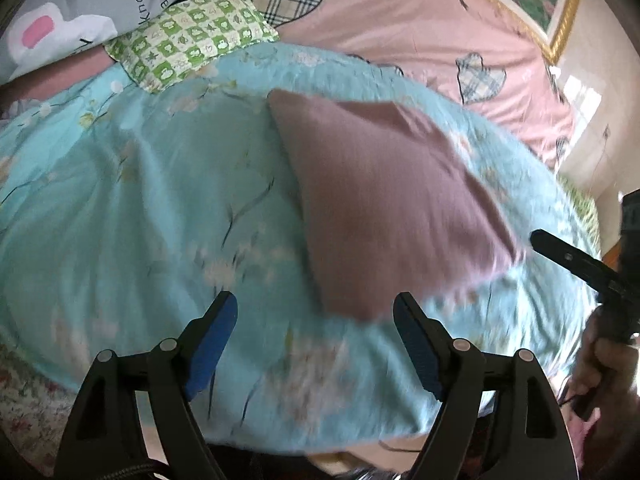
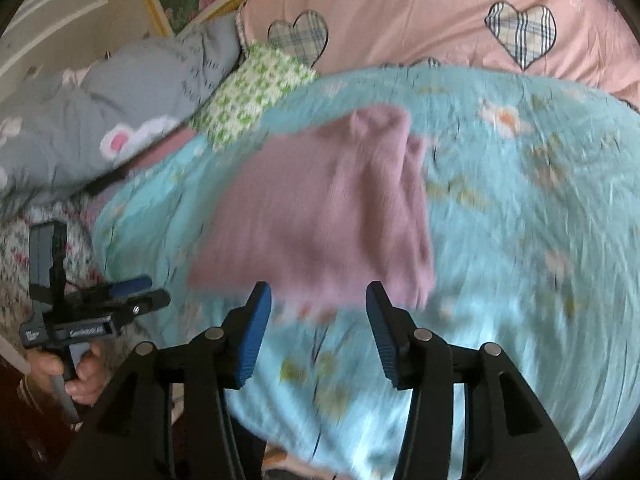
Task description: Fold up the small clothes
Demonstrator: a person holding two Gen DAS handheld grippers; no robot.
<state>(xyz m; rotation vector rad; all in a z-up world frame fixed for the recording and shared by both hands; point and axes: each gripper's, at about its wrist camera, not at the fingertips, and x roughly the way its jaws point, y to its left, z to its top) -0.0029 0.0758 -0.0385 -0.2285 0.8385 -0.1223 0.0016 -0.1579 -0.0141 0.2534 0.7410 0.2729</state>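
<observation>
On the bed, a folded mauve garment [image 1: 384, 208] lay flat on the turquoise floral quilt [image 1: 140, 200]. Left hand-held gripper [image 1: 316, 312] and right hand-held gripper [image 2: 318, 300] both hung wide open over it, gripping nothing.

Plenty of open turquoise floral quilt [image 1: 120, 200] is left around the folded mauve knit garment [image 1: 384, 200], so it can be reached from the near edge and from both sides without anything being bumped. The far left corner is crowded by a green-and-white checked cushion [image 1: 188, 36] and a grey rabbit-print pillow [image 1: 60, 20], tucked right beside each other. Behind it all, the pink quilt with plaid hearts [image 1: 400, 24] lies flat.
</observation>
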